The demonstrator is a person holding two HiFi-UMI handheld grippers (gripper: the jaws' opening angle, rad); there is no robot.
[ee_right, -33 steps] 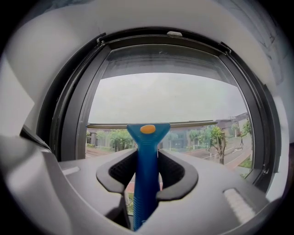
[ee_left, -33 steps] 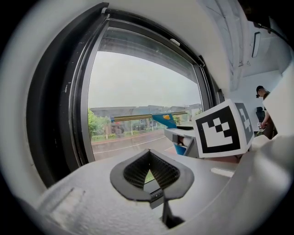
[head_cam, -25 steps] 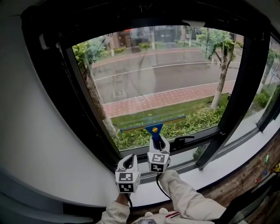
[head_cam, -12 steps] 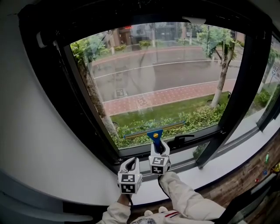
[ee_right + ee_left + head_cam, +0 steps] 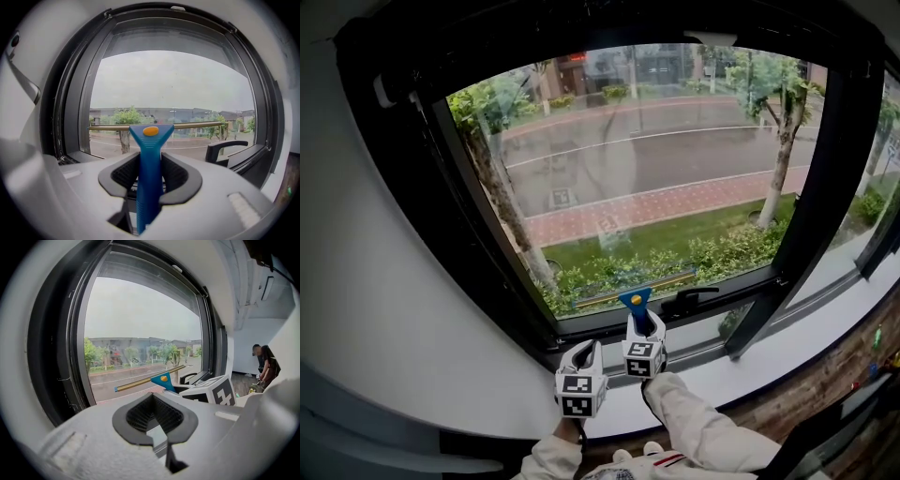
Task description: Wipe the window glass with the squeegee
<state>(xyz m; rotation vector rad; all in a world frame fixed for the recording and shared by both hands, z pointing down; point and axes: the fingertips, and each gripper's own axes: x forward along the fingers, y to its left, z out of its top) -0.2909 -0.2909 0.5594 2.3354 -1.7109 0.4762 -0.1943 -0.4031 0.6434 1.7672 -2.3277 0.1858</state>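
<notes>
Right hand-held gripper [image 5: 639,324] is pinching the blue handle of the squeegee [image 5: 635,301], its jaws pressing on the handle from both sides in the right gripper view [image 5: 150,176]. The squeegee [image 5: 149,154] is standing upright out of the jaws, with its long blade running crosswise just ahead of and above them. That blade is lying low on the window glass [image 5: 647,159], just above the bottom rail of the black window frame [image 5: 473,253]; whether it is actually touching the pane cannot be told. A black window handle [image 5: 689,302] is sitting just to the right of this hand-held gripper, on the frame's lower rail.

Left hand-held gripper [image 5: 586,351] is hovering just beside the right one, to its left and a little nearer the person, over the white sill [image 5: 787,349]. Its jaws [image 5: 154,416] are pressing together at the tips with nothing between them. From there the squeegee [image 5: 161,379] is showing ahead and to the right. White sleeves [image 5: 698,427] are trailing behind both.
</notes>
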